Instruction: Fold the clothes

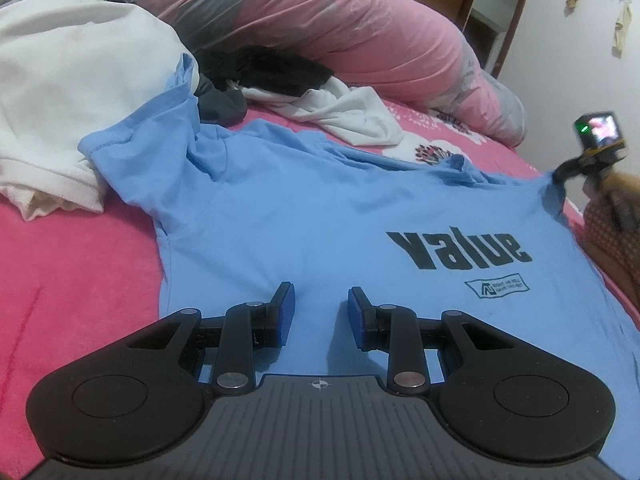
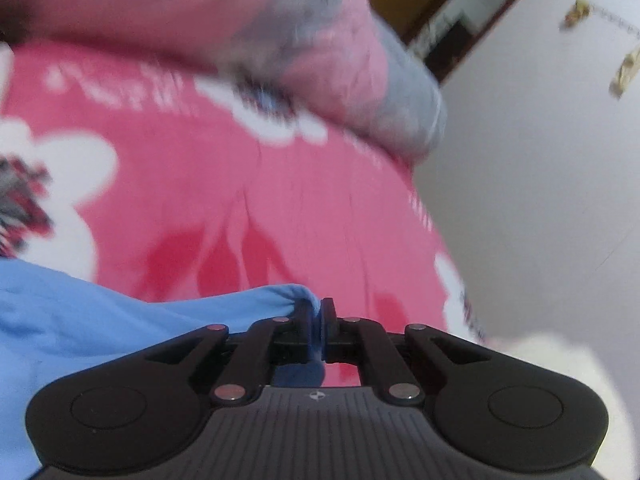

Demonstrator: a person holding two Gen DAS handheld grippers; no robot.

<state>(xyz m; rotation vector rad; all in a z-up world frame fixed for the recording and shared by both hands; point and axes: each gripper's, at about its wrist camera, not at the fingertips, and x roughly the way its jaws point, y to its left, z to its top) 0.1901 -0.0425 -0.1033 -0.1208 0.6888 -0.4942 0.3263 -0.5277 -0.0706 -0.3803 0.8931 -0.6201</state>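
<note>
Blue "value" T-shirt (image 1: 304,216), spread print-up on pink bed (image 1: 72,264) for folding; right tool (image 2: 322,320) clenched on its sleeve edge to draw it taut, left tool (image 1: 320,316) released above hem.

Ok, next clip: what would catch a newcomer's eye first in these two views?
The light blue T-shirt printed "value" lies spread across the pink bedspread, filling the middle of the left wrist view. The left gripper is over its near part with jaws apart, while the right gripper is clamped on a bunched edge of the shirt at the right side. Behind lie a white garment at left and a rolled pink quilt.
</note>
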